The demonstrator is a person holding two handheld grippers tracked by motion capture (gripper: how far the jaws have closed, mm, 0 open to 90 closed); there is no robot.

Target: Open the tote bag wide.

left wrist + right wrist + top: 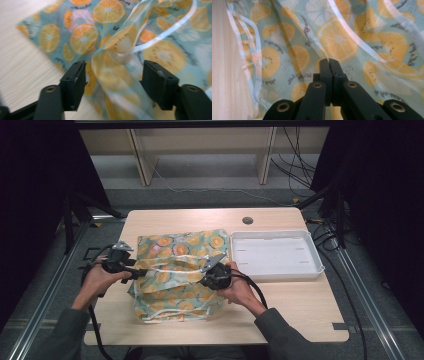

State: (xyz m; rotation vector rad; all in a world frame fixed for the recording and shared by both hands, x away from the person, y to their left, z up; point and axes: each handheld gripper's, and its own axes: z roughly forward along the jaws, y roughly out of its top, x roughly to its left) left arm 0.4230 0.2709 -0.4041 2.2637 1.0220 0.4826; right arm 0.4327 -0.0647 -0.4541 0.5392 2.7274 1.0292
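A thin bag (175,280) printed with orange slices on pale blue, with white drawstrings, lies crumpled on the wooden table (300,305). My left gripper (141,272) is at the bag's left edge. In the left gripper view it (115,67) stands open, with a raised fold of the bag (110,72) loose between the jaws, which stand well apart. My right gripper (204,274) rests on the bag's right half. In the right gripper view it (328,61) has its jaws pressed together on the fabric (337,37), and creases run to the tips.
A shallow white tray (275,234) sits to the right of the bag, touching its edge. A round cable hole (247,220) is at the table's far side. Cables trail from both grippers toward the person. Shelving legs stand beyond the table.
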